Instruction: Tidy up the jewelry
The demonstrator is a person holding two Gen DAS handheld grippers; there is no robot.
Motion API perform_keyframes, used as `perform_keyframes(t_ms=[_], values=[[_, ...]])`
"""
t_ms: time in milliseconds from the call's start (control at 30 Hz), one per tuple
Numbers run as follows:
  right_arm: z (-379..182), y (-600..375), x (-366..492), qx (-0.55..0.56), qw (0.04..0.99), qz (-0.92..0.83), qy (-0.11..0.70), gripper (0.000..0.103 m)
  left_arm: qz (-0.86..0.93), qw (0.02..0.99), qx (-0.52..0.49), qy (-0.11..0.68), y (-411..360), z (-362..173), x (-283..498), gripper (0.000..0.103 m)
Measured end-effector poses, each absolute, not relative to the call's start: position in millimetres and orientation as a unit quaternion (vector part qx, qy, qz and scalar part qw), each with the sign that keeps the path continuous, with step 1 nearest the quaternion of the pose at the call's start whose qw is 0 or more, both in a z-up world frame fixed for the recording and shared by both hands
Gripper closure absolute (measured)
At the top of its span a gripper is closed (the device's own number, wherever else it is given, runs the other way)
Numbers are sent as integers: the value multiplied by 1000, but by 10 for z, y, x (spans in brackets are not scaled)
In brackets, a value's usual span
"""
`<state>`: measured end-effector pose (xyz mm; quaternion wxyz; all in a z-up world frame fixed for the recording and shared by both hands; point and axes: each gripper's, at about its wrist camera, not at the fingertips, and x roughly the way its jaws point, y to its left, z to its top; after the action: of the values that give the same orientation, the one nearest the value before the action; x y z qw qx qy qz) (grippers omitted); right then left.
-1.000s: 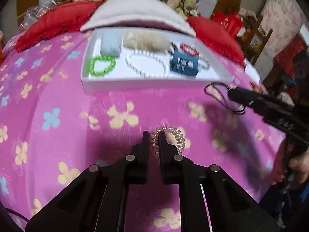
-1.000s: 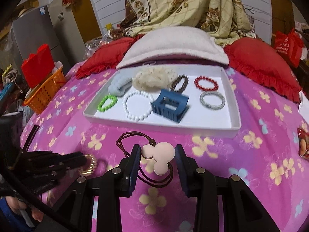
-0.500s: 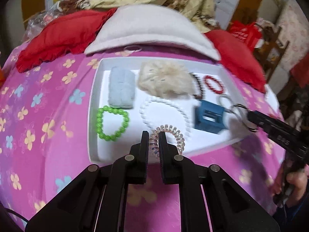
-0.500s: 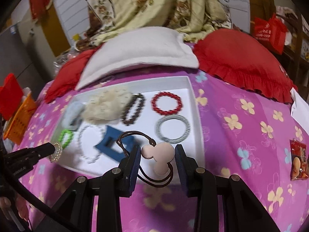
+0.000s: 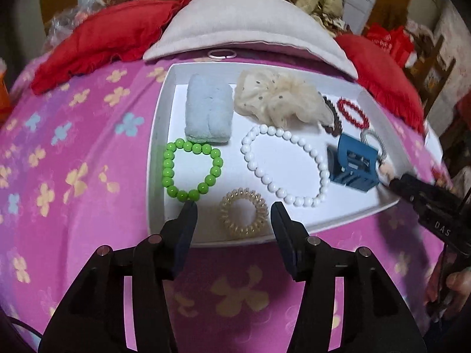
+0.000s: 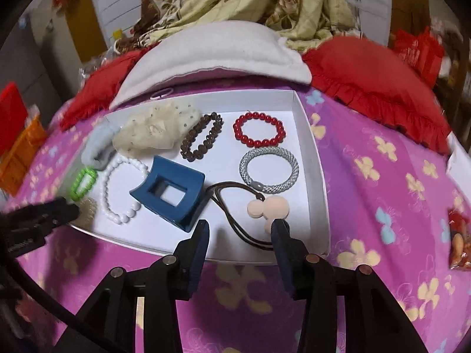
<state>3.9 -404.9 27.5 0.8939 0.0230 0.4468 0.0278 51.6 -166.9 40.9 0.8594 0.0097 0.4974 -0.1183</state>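
A: From the left wrist view, we see our left gripper point(image 5: 234, 207) with its two black fingers spread wide and pinching nothing. Between them the clear, golden-tinted spiral coil hair tie point(image 5: 243, 217) lies flat inside the shallow white cardboard tray point(image 5: 156, 158), at its near edge.

B: And just beyond the left finger we find the bright green bead bracelet point(image 5: 192, 173), with the pale blue fluffy scrunchie point(image 5: 208, 117) behind it. The white bead bracelet point(image 5: 285, 165) lies in the middle, the cream lace scrunchie point(image 5: 279, 100) beyond that, and the dark blue plastic claw clip point(image 5: 353, 163) to the right. The tray sits on the pink flowered bedspread point(image 5: 73, 161).

A: In the right wrist view, our right gripper point(image 6: 240, 225) is also spread apart, gripping nothing. Its right finger tip sits against the lower lobe of the peach mouse-head charm on a brown elastic cord point(image 6: 269, 207), which rests on the tray floor near the front right corner.

B: Just behind the charm we see the silver-grey woven bangle point(image 6: 269, 173), then the red bead bracelet point(image 6: 259, 128) and the brown bead bracelet point(image 6: 201, 139) to its left. The claw clip stands just left of the cord loop. At the far left the other gripper's black tip reaches the coil tie; we cannot tell whether they touch.
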Motion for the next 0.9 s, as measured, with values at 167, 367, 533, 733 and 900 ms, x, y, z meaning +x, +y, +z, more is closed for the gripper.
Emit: perform_keyframes(t_ms=[167,367,533,733,900], values=[[283,-4088,-48,33,886,31,462,61,-120,856,5,502,-1645,421,405,52],[273,-4036,-304,24,889,30,455,61,-116,862,15,494,-1644,421,193,52],[295,-4067,-380,38,894,34,445,60,-124,864,-2,488,-1595,528,87,52],[505,-4200,-646,91,905,31,414,59,-88,900,8,426,-1451,958,-392,51],[647,-4206,-973,121,910,37,395,58,-21,936,35,348,-1342,1325,-882,37]])
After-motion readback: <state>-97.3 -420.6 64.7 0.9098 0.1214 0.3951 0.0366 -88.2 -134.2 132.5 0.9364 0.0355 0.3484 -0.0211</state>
